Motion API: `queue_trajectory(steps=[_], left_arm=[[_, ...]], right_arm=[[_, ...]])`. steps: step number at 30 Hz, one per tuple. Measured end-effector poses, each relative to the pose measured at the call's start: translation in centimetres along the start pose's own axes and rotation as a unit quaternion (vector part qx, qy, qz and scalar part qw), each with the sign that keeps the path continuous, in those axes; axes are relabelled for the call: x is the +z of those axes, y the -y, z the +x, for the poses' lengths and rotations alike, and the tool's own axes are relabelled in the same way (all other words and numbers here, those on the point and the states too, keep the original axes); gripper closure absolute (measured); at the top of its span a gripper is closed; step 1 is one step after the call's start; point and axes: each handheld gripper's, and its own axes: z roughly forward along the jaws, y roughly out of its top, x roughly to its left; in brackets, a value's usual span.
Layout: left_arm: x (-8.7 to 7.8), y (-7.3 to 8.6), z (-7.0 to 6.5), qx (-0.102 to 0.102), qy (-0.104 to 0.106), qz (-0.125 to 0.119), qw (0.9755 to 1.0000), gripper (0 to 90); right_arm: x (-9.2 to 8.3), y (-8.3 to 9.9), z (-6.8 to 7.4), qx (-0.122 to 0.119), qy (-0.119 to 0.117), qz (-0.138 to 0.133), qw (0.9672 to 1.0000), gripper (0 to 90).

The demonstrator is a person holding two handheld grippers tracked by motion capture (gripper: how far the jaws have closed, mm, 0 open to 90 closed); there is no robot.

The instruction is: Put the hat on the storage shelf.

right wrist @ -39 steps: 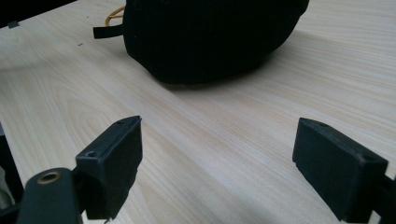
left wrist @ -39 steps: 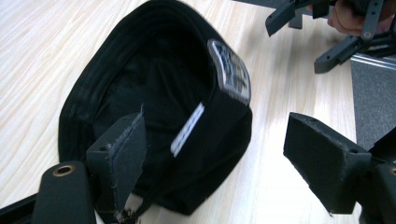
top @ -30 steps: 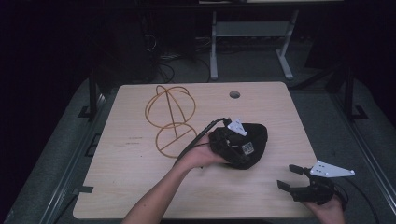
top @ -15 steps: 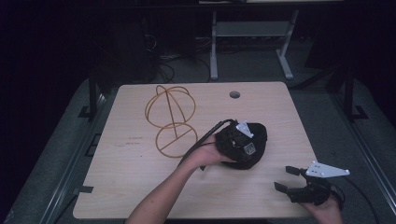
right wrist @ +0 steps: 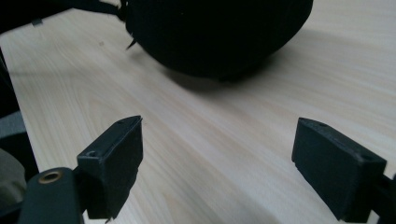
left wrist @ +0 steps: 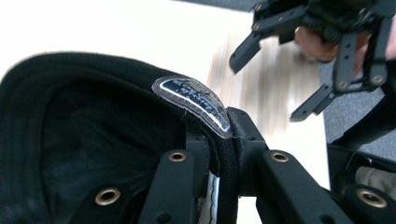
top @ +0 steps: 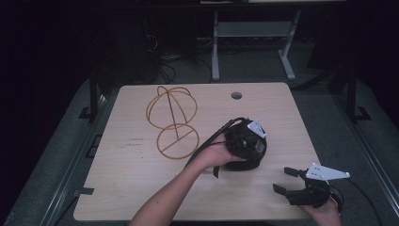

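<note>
1. Far left on the table stands a wire stand, a round base ring with a looped dome frame above it; nothing hangs on it, so if the cap is meant to go there, that step is not yet done.
2. Right of the stand, near the table's middle, the left gripper is down on a black cap. In the left gripper view its jaws have just been closing and are now pinched on the cap's edge beside a small sewn label, fabric squeezed between the pads. So the grasp looks made.
3. The cap's crown appears to rest on or just above the table, casting a shadow in the right gripper view; I judge it barely lifted, if at all.
4. Near right, by the table's front edge, the right gripper hovers with its jaws wide apart and nothing between them, facing the cap.
5. Left to do, by my reading: raise the cap, perhaps take a second hold with the right gripper, and carry it left to the stand.
</note>
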Motion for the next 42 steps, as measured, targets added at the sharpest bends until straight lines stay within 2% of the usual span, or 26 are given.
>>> queue_trajectory(steps=[6,14,15,16,18,25,28,32,35,39,42], left_arm=[[-1.5,-1.4,-0.6,0.002,0.01,-0.032,0.9994,79.9],[-2.4,-2.8,-1.4,0.009,0.027,-0.052,0.9983,79.9],[-2.5,-3.0,-1.7,0.011,0.029,-0.053,0.9981,79.9],[-2.6,-3.3,-1.9,0.011,0.036,-0.057,0.9976,79.8],[-2.6,-3.7,-2.2,0.018,0.037,-0.058,0.9974,79.9],[-2.3,-5.2,-3.4,0.037,0.062,-0.061,0.9956,79.9],[-2.2,-5.8,-3.9,0.05,0.07,-0.059,0.9945,79.9],[-2.3,-6.4,-4.8,0.062,0.084,-0.062,0.9926,80.1],[-2.4,-6.6,-5.0,0.071,0.078,-0.056,0.9929,80.1],[-2.7,-6.4,-4.9,0.068,0.073,-0.057,0.9934,79.9],[-3.0,-6.1,-4.8,0.067,0.06,-0.054,0.9945,77.9]], right_arm=[[-0.1,-0.5,0.4,-0.007,-0.007,-0.028,0.9996,16.0],[-0.4,-1.4,1.0,-0.015,-0.001,-0.066,0.9977,15.9],[-0.7,-1.8,1.2,-0.019,0.006,-0.088,0.9959,15.9],[-0.8,-1.8,1.2,-0.02,0.008,-0.094,0.9953,15.8],[-1.0,-2.0,1.3,-0.019,0.009,-0.109,0.9938,15.8],[-1.3,-2.4,1.6,-0.031,0.011,-0.138,0.9899,17.1],[-1.5,-2.4,1.8,-0.035,0.006,-0.145,0.9888,26.6],[-2.1,-2.4,2.1,-0.058,0.012,-0.15,0.9869,50.7],[-2.7,-2.4,2.2,-0.063,0.011,-0.15,0.9865,69.6],[-3.1,-2.5,2.3,-0.07,0.012,-0.147,0.9866,83.2],[-3.2,-2.7,2.2,-0.072,0.004,-0.147,0.9864,84.4]])
